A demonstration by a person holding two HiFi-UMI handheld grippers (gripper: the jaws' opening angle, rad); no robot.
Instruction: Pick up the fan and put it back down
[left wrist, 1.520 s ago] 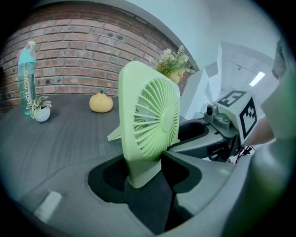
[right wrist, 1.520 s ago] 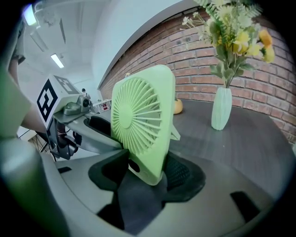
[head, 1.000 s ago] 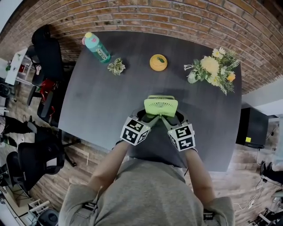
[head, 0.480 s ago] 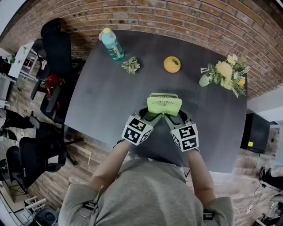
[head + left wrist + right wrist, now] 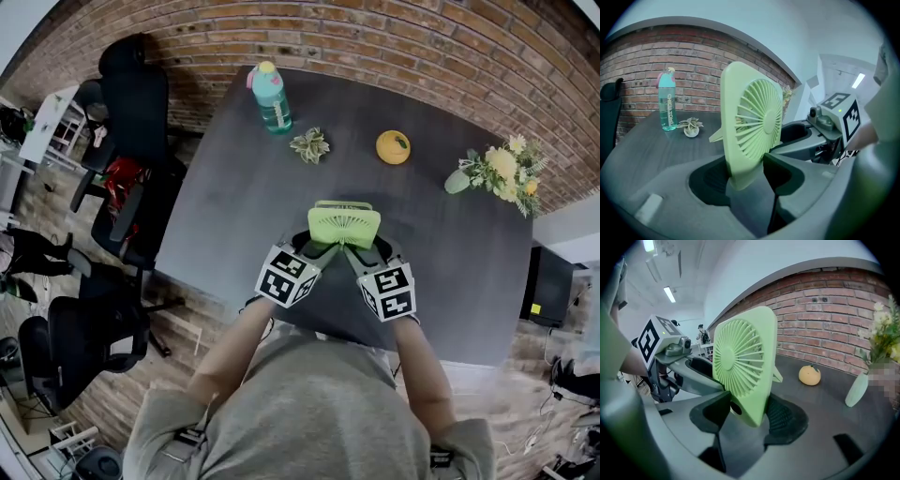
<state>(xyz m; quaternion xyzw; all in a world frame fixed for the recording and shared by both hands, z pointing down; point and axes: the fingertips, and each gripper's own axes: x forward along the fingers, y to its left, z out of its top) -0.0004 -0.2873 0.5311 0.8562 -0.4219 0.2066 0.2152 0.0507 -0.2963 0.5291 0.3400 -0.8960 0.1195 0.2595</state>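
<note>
Looking down in the head view, I see the fan upright between the left claw and the right claw, over the near half of the dark surface. A bottle, a small plant, an orange and a vase of flowers stand toward the far side. In the left gripper view, the left claw is clamped on one lower corner of the fan. In the right gripper view, the right claw grips the other lower corner.
</note>
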